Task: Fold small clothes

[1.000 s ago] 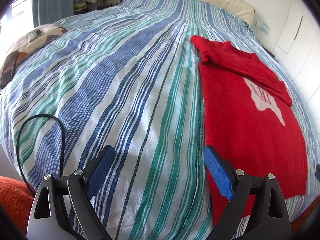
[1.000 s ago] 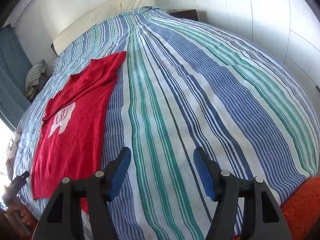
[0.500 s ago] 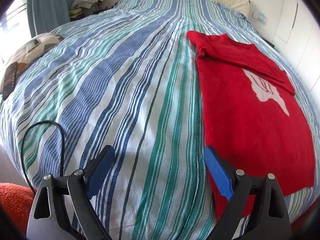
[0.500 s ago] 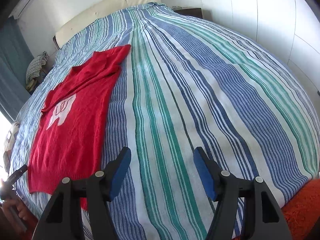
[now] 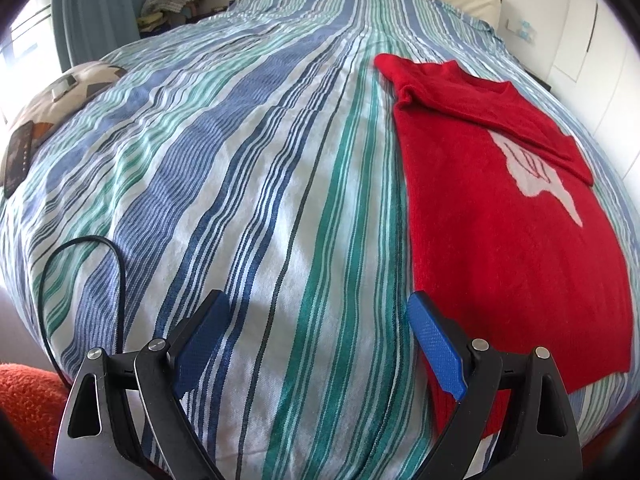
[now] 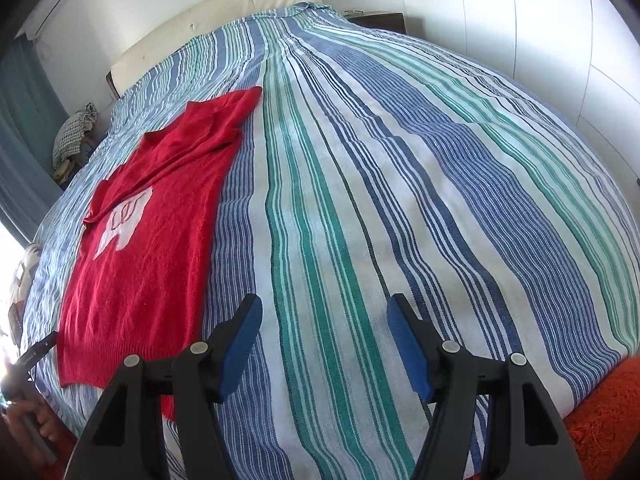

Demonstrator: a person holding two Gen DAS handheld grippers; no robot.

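Observation:
A red knitted sweater (image 5: 500, 216) with a white emblem lies flat on the striped bedspread (image 5: 248, 168), one sleeve folded across its chest. In the left wrist view it fills the right side, and my left gripper (image 5: 318, 310) hangs open over bare stripes just left of its hem. In the right wrist view the sweater (image 6: 152, 248) lies at the left. My right gripper (image 6: 324, 312) stands open above the bedspread (image 6: 400, 184), to the right of the hem, with nothing between its blue pads.
A patterned cushion (image 5: 60, 96) with a dark phone (image 5: 16, 156) rests at the bed's left edge. A black cable (image 5: 116, 264) loops near my left gripper. An orange rug (image 6: 608, 420) lies below the bed. The cream headboard (image 6: 216, 20) and white cupboards (image 6: 560, 32) border the bed.
Both views have shifted slightly, so the sweater sits a little differently in frame. Both grippers stay open and the sweater lies unmoved.

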